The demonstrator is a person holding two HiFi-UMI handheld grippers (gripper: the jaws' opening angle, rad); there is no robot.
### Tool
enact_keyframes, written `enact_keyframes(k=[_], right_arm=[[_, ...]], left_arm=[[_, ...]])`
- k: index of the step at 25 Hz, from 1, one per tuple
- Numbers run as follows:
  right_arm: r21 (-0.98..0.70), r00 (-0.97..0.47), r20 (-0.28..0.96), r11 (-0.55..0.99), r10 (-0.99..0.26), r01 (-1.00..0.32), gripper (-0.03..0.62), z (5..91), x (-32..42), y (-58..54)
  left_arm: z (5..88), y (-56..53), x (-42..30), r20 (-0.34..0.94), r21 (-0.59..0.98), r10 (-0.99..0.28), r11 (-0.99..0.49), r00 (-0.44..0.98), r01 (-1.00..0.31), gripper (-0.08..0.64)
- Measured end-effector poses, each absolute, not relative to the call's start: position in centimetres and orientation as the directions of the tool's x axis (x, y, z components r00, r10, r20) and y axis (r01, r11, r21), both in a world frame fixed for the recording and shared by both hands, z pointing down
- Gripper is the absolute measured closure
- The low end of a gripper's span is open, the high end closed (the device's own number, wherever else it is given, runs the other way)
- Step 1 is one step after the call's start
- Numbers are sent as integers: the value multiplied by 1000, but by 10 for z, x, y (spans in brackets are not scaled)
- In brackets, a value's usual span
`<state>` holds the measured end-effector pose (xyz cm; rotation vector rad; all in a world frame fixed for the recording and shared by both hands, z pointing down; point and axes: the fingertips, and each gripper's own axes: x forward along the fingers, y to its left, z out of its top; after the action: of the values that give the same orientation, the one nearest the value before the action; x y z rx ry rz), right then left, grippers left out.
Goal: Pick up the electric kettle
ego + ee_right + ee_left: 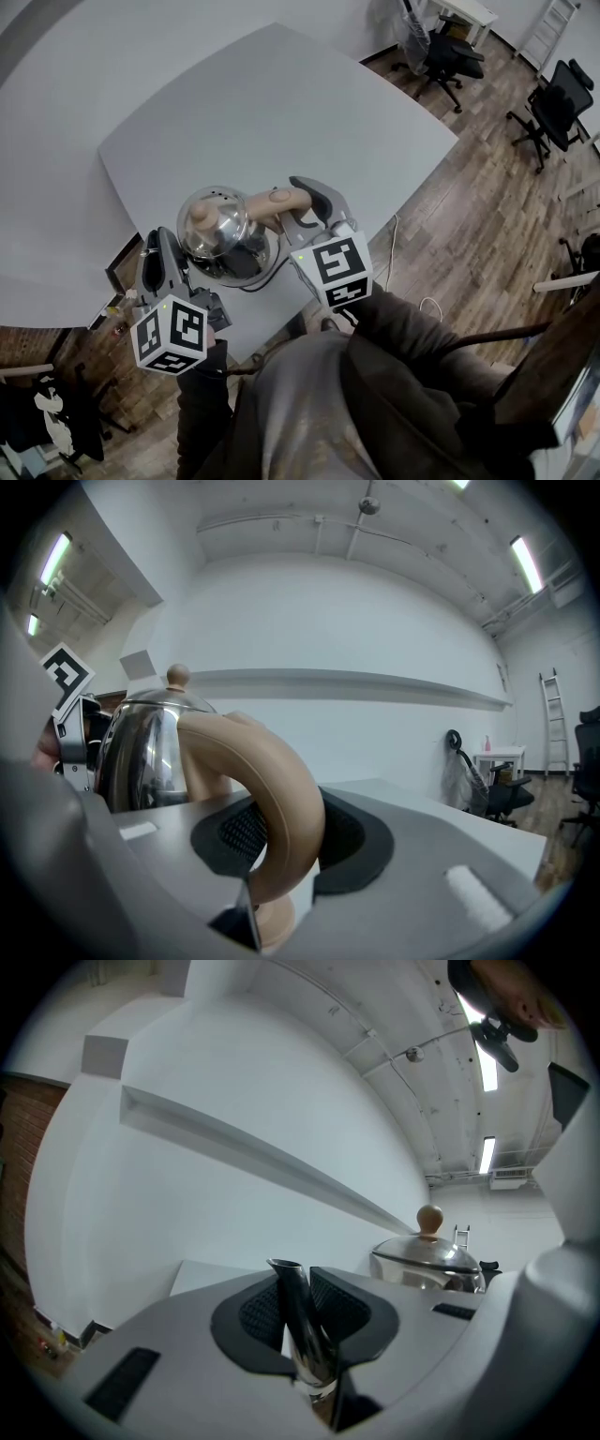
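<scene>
**Q:** What is the left claw (298, 1309) doing?

**A:** It is clenching on the steel spout (302, 1335) of the electric kettle (225, 234). Its ribbed black pads (258, 1312) are pressing on the spout from either side. The spout's open mouth is standing up above them.

**Q:** And the right claw (281, 841)?

**A:** It is grasping the kettle's tan handle (281, 799). The curved handle is filling the gap between the two dark pads, so the jaws are standing only a handle's thickness apart.

**Q:** Where is the kettle lying?

**A:** In the head view it is sitting between the two claws, over the near edge of the white counter (281, 103). The spout is pointing toward the person's left and the handle toward the right. The domed lid is facing up at the camera, with its wooden knob (200, 220) on top.

**Q:** What is hidden or hard to read?

**A:** The kettle's own body is covering its base, so no view is showing whether it is touching the counter. In the head view the kettle and the grey housings are hiding both claws' tips. The left gripper view is showing only the spout, the lid and the knob past its housing. The right gripper view is cutting off the kettle's lower body.
</scene>
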<state>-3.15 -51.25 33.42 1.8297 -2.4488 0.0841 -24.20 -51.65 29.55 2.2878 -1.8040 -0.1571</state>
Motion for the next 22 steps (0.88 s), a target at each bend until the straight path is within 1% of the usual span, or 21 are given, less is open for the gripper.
enact_keyframes(k=[13,18,22], right_arm=[[17,-273,95,276,-957,-961,483,330,-30,-512],[18,-292,98,295,-951,-955,483,323,-32,-509],[21,-270,115,274,-956,-962,483,325,-26,-504]], left_arm=[[293,-515,-239,44,250,-969,-226,244,-942,502],[289,-510,-240,45,253,-972,-214,232,-944,502],[293,-512,-234,57,264,-965,-234,258,-936,502]])
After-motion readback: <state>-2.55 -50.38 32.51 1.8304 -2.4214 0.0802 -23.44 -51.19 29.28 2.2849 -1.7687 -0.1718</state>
